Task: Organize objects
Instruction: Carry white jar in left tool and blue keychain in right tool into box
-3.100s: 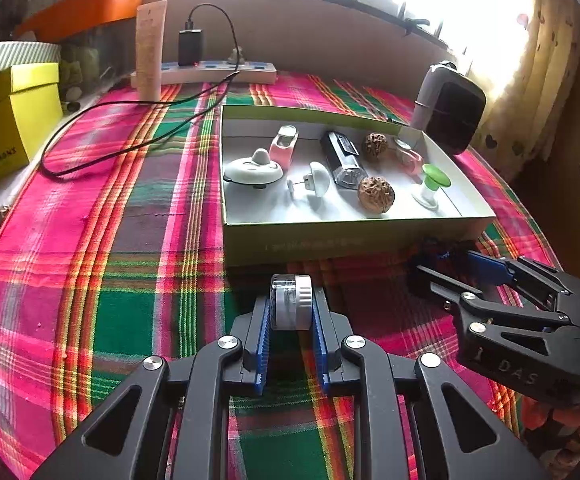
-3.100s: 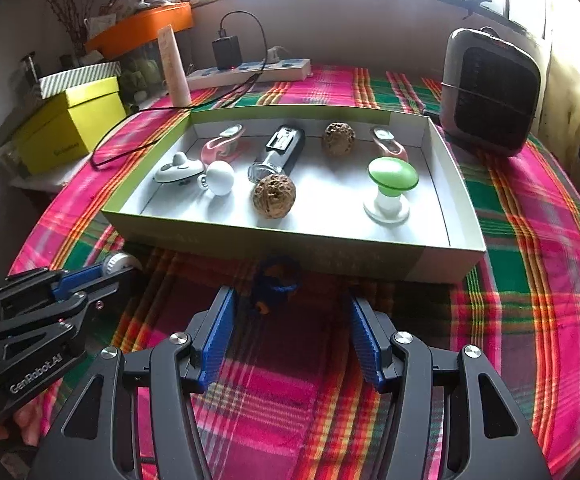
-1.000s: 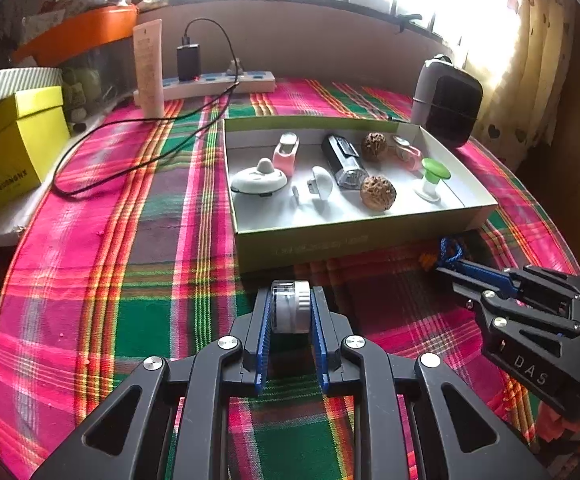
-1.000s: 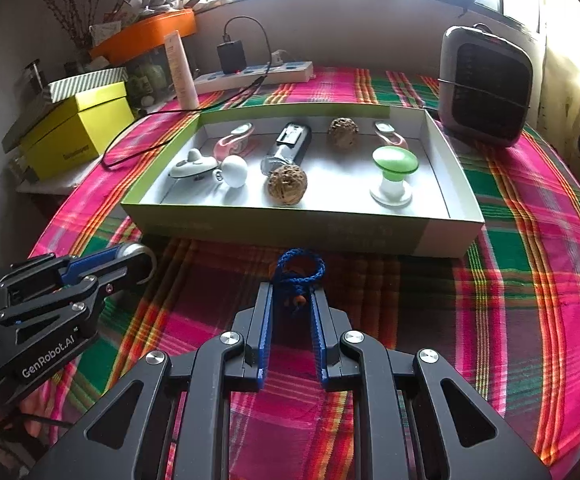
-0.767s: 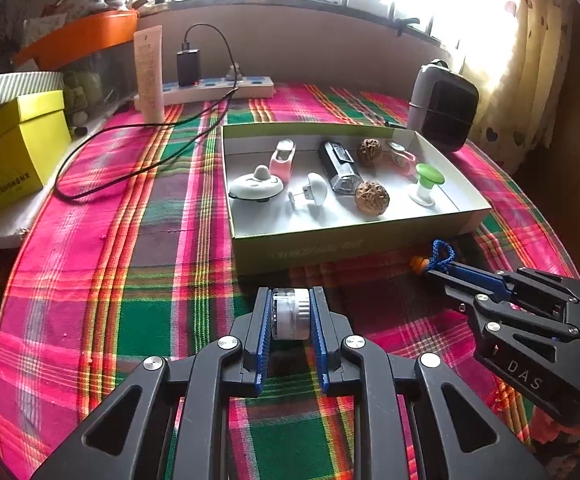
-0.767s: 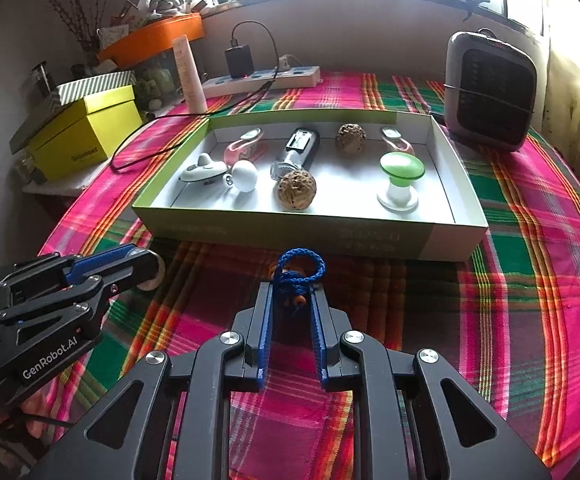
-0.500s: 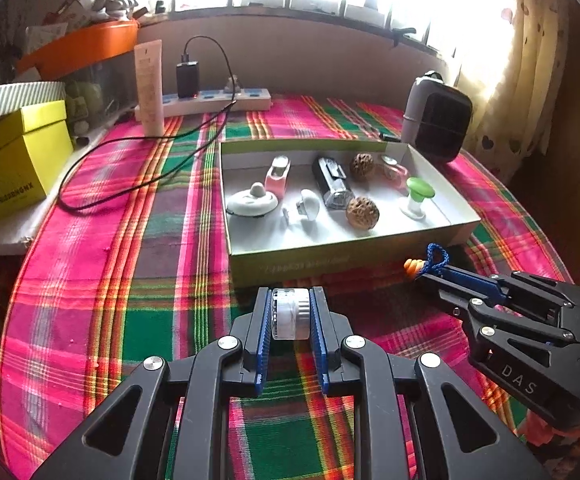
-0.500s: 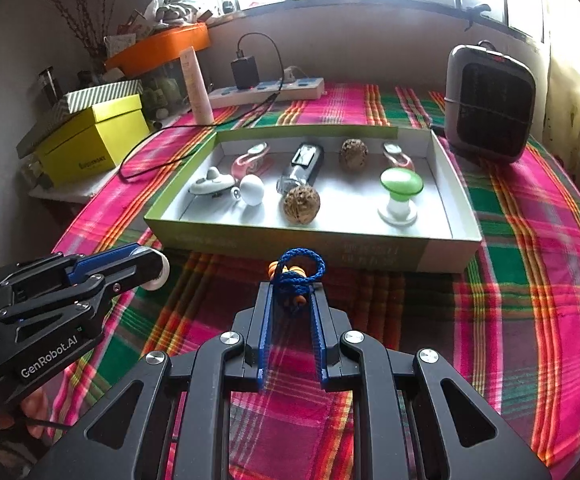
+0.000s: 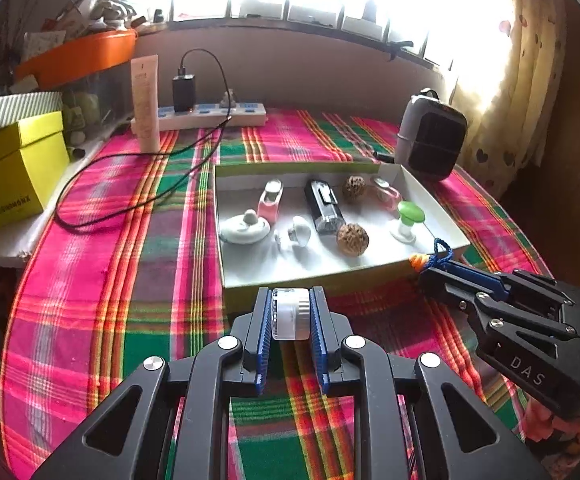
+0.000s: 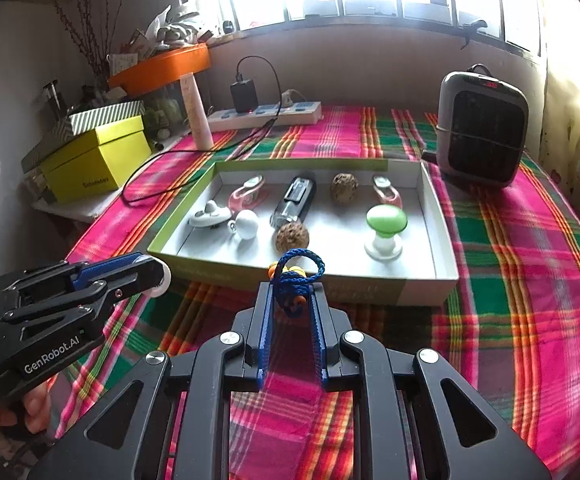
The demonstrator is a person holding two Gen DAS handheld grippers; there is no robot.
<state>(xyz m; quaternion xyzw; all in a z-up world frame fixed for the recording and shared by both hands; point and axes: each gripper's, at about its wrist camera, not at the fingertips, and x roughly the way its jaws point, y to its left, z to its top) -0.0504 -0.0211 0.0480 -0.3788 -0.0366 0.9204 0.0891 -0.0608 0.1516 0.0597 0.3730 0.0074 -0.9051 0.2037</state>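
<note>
Just short of the tray's (image 9: 309,282) near wall, the left gripper (image 9: 291,314) clamps a small white cylinder (image 9: 290,313), and the right gripper (image 10: 292,300) pinches a blue cord loop (image 10: 295,270), both apparently held above the cloth to clear the wall.

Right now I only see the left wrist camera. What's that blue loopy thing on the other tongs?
Observer: A blue cord with orange beads. The right wrist camera shows its knot pinched between the pads of the right tongs.
Operator: Does the heater have a light?
Observer: The heater has a small red mark near the top of its front, which your view doesn't show.
Operator: Who holds my tongs?
Observer: A person's fingers curl under the handle of the left tongs.
</note>
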